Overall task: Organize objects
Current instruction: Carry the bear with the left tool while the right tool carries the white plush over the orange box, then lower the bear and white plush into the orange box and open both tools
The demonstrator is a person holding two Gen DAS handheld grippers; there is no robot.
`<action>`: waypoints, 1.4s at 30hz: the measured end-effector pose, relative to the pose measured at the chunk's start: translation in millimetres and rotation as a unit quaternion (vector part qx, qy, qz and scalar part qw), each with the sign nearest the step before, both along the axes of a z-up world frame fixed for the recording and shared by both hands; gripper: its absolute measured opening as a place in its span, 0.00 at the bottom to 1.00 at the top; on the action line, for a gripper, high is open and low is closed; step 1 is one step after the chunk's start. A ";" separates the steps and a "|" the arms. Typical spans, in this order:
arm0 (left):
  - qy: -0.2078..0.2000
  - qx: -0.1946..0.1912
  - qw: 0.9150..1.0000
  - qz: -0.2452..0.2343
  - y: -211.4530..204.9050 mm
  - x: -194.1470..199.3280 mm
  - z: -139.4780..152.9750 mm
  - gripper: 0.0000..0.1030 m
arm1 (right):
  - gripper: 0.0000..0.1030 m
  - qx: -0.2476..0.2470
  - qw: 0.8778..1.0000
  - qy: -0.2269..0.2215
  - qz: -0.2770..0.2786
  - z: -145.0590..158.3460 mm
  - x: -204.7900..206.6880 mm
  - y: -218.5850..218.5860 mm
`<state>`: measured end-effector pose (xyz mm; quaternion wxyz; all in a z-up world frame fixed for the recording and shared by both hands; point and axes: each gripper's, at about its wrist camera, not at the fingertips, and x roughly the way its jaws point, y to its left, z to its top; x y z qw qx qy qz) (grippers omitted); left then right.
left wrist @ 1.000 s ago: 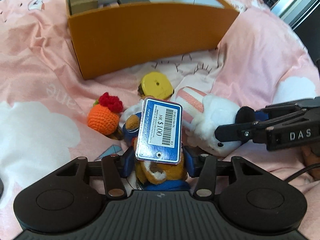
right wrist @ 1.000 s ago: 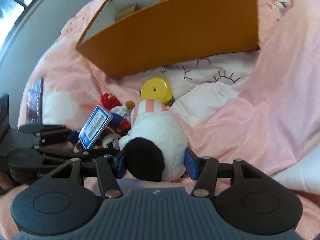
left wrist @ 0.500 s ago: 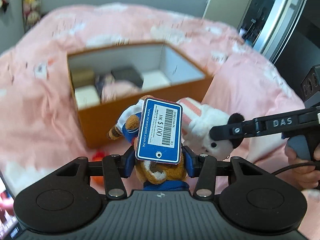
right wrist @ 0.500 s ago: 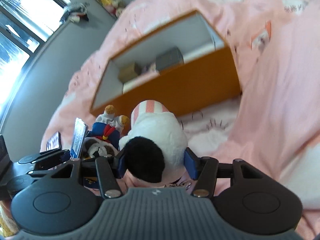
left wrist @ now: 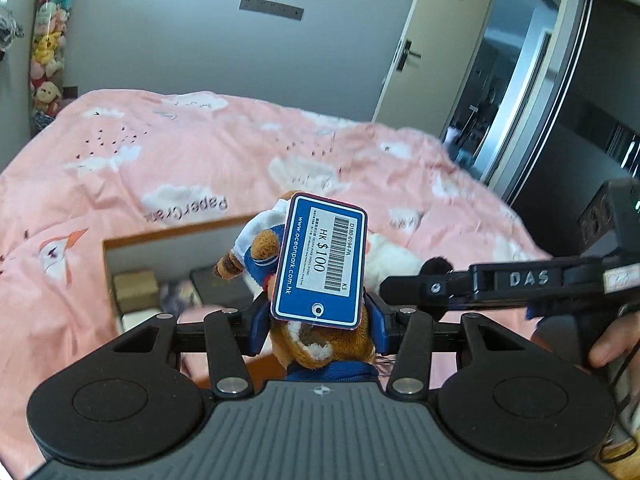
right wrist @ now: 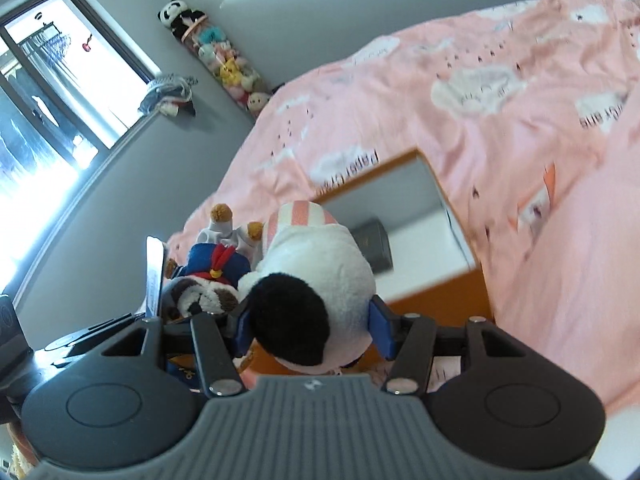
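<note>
- Gripping a brown plush toy point(left wrist: 320, 344) in sailor clothes: left claw point(left wrist: 318, 320) closing both blue pads on its body at lower centre of the left wrist view, blue price tag point(left wrist: 320, 260) standing up in front of it.
- Gripping a white plush toy point(right wrist: 312, 284) with a black patch and a pink-striped end: right claw point(right wrist: 308, 328) clamping both pads on it at centre of the right wrist view.
- Hanging clear of the pink bedspread point(left wrist: 160, 168), both toys side by side, just above the near wall of the orange box point(right wrist: 440, 296).
- Already lying inside the box: a tan block point(left wrist: 134, 290) and a dark flat item point(right wrist: 372, 244), at middle left and centre of their frames.
- Judging progress: 2 toys picked up, not yet dropped in; carrying over the opening and releasing remaining.
- Seeing nothing of further loose items; count of things left unclear.
</note>
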<state>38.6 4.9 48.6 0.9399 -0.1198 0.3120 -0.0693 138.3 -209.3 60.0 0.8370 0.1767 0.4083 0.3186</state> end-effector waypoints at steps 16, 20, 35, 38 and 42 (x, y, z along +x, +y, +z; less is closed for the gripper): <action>0.112 -0.092 0.989 0.014 36.0 111.2 -76.6 0.54 | 0.57 -0.086 0.992 0.096 -0.009 -61.1 106.9 32.0; 0.146 -0.124 0.981 0.021 38.6 125.0 -96.4 0.54 | 0.57 -0.122 0.986 0.115 -0.007 -70.4 120.2 36.0; 0.208 -0.156 0.964 0.052 44.7 140.0 -145.4 0.57 | 0.60 -0.205 0.970 0.124 0.032 -82.9 134.4 58.3; 0.205 -0.138 0.968 0.048 39.8 140.5 -145.9 0.60 | 0.60 -0.214 0.969 0.118 0.039 -83.3 133.3 62.1; 0.169 -0.099 0.979 0.053 33.8 132.6 -133.8 0.61 | 0.60 -0.222 0.968 0.109 0.047 -78.8 128.8 60.8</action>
